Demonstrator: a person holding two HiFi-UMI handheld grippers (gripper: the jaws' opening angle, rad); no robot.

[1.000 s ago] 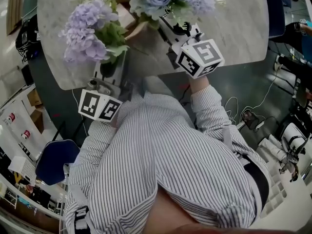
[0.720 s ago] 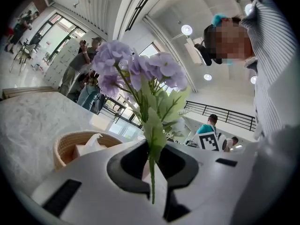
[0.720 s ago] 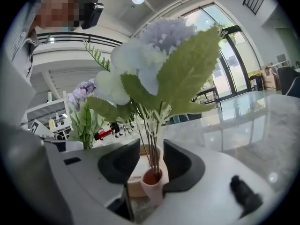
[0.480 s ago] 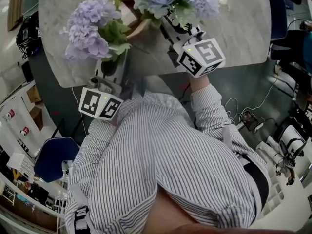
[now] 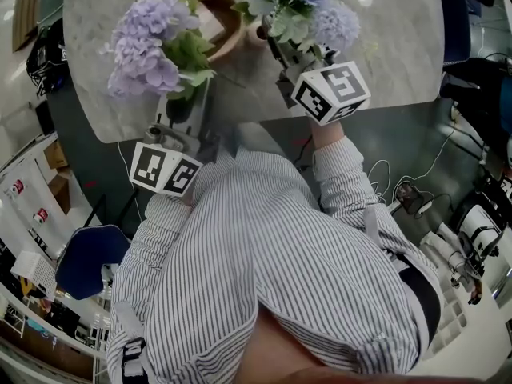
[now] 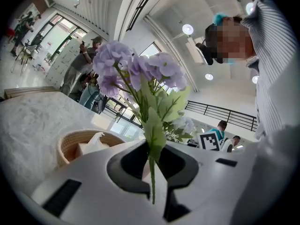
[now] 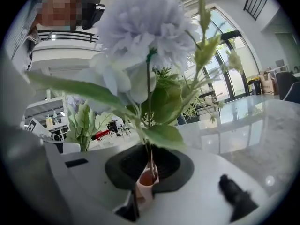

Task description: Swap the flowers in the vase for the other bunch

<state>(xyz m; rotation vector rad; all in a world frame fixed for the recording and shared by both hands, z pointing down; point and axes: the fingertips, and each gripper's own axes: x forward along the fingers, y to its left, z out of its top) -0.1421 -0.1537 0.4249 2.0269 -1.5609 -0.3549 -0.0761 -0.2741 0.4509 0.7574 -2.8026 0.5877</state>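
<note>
My left gripper (image 5: 181, 104) is shut on the thin green stem of a purple hydrangea bunch (image 5: 148, 46), which stands upright over the table's near left edge. In the left gripper view the stem (image 6: 152, 175) runs between the jaws of the left gripper (image 6: 152, 172), below the purple blooms (image 6: 136, 71). My right gripper (image 5: 285, 50) has just been closing its jaws on the stems of a pale blue rose bunch (image 5: 296, 2). The right gripper view shows the right gripper (image 7: 147, 177) pinching those stems, with the blue bunch (image 7: 140, 36) above. No vase is visible.
A round woven bowl (image 5: 230, 16) with white paper in it sits on the grey marble table (image 5: 384, 46) between the two bunches; the left gripper view also shows the bowl (image 6: 70, 142). The table's near edge is close to my body. A blue chair (image 5: 84, 262) stands at lower left.
The blue bunch has shifted right, off the woven bowl, which is now more uncovered. The left gripper and its purple bunch have stayed in place.
</note>
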